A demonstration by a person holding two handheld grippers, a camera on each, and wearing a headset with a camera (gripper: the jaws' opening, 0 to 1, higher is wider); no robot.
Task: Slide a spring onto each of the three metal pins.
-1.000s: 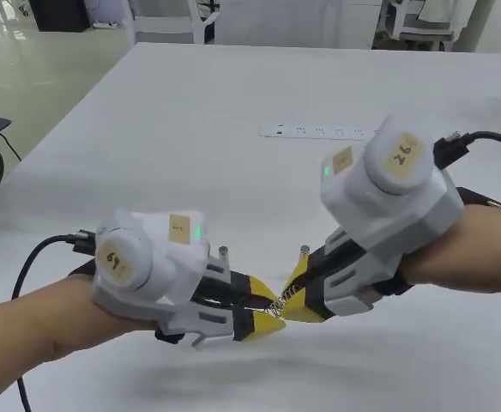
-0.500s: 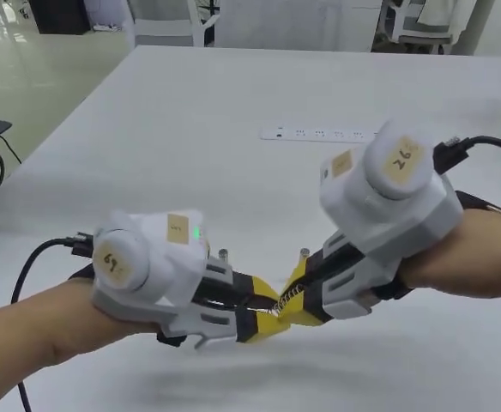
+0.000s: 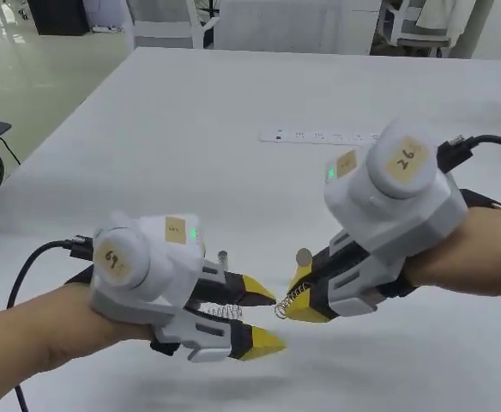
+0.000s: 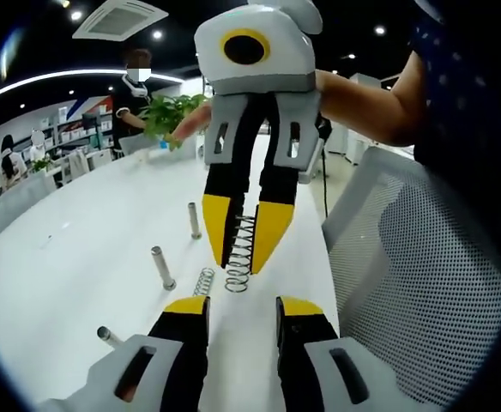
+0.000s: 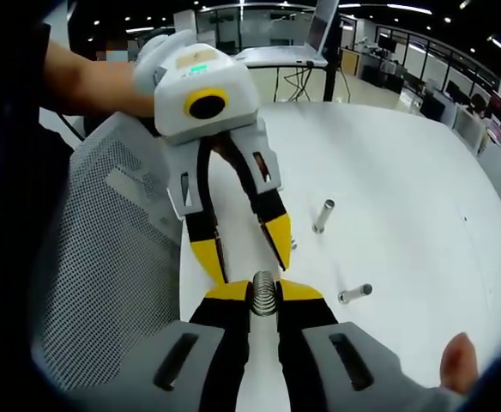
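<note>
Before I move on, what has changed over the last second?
The left claw opened, let go of the spring and drew back from the right claw, which stays shut on it. The two upright pins behind the claws stand as before.

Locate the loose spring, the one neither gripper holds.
Left gripper view: the loose spring lies on the table just ahead of the open left gripper, beside the nearer upright pin and left of the right gripper.

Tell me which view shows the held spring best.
Left gripper view: the spring hangs full-length in the right gripper. The right gripper view shows it end-on; the head view, just a few coils poking out.
</note>
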